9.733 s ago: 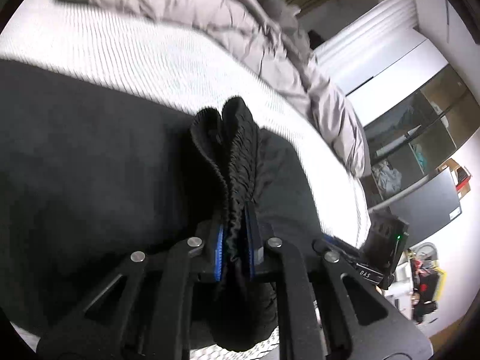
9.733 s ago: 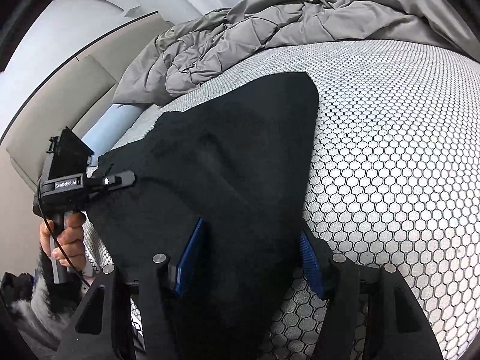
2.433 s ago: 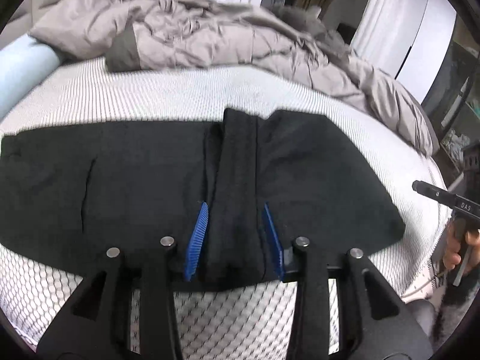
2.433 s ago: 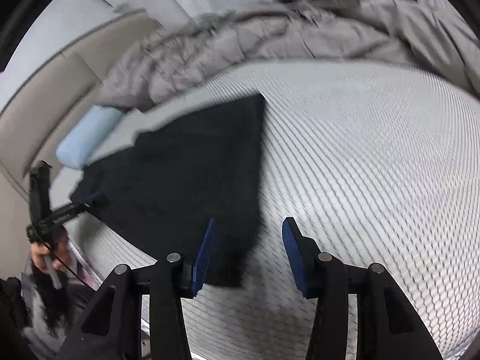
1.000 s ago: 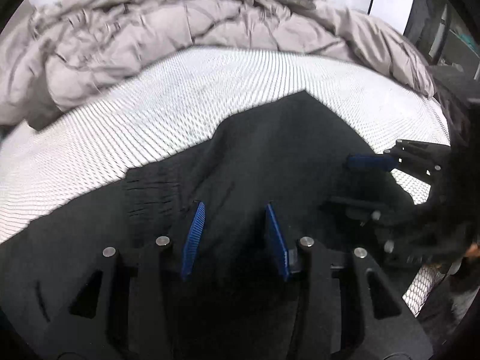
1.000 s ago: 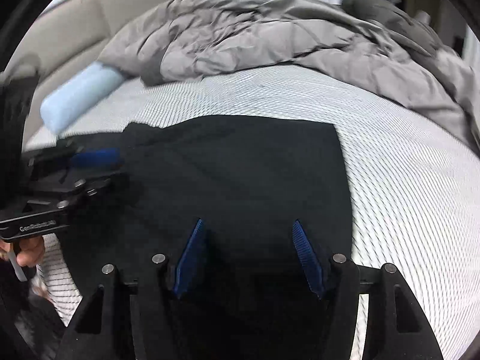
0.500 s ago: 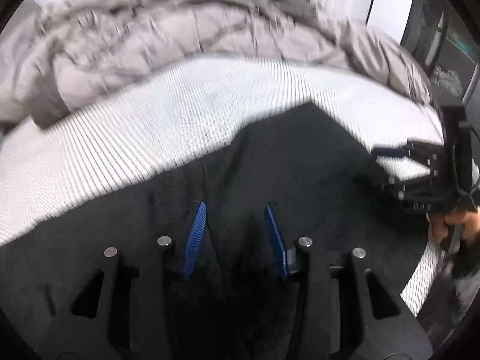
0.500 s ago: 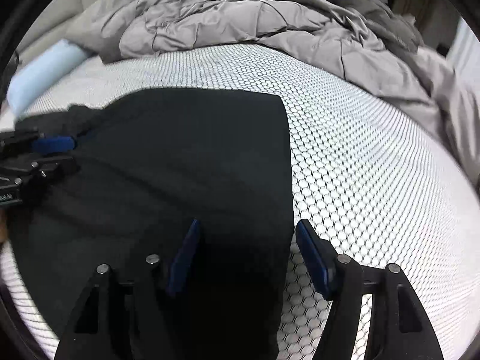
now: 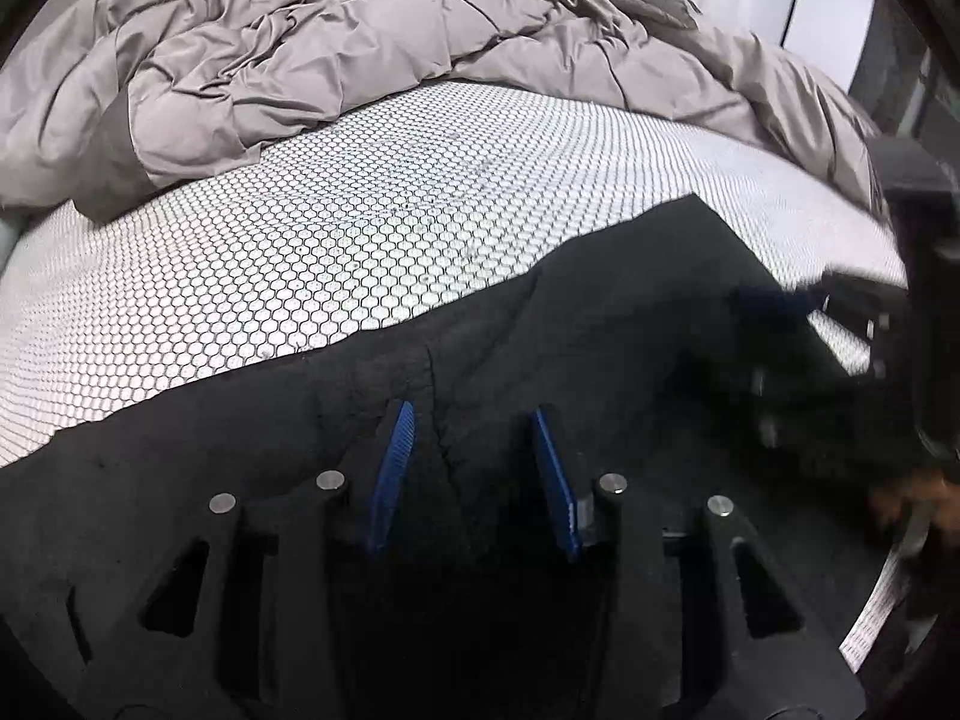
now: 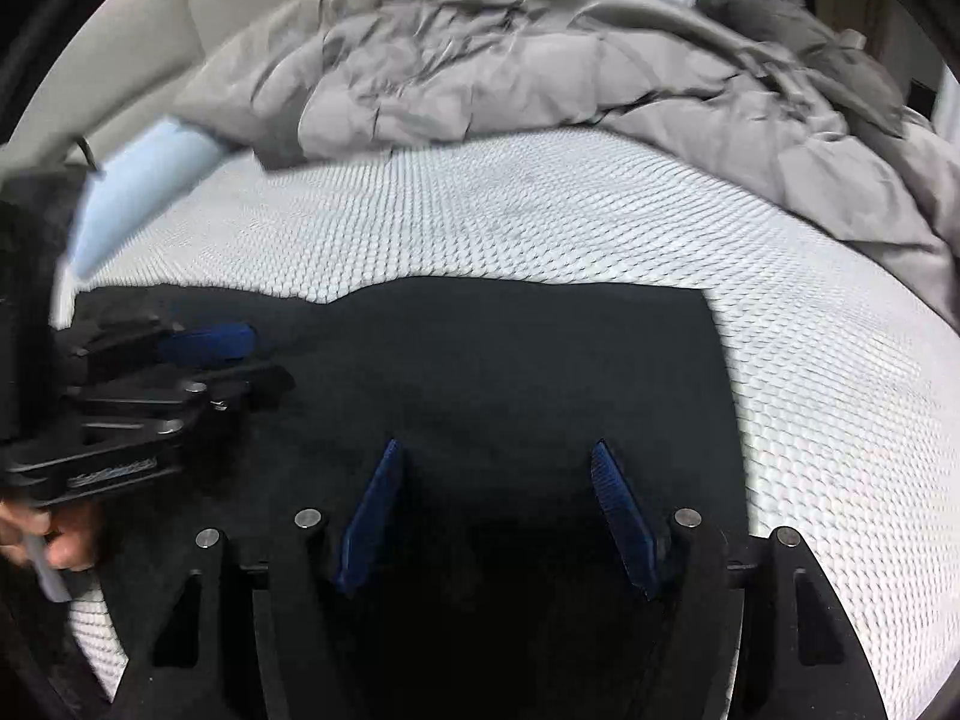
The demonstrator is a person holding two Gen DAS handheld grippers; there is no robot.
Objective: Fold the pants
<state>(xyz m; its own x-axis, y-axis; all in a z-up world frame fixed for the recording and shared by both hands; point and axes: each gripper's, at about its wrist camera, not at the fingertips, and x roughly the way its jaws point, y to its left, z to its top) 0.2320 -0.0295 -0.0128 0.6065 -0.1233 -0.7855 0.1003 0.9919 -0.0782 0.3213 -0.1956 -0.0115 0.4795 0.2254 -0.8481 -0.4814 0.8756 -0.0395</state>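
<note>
The black pants lie flat on the white honeycomb bed sheet, folded over with a straight far edge. My left gripper is open just above the cloth near a wrinkle, nothing between its blue pads. My right gripper is open over the pants, near their right edge. The left gripper also shows at the left of the right wrist view, and the right gripper shows blurred at the right of the left wrist view.
A crumpled grey duvet is heaped along the far side of the bed. A light blue bolster lies at the far left by the beige headboard. White sheet stretches right of the pants.
The left gripper let go of the bunched waistband and opened. Both grippers have moved in over the flat pants and closer together; the right one has swung left.
</note>
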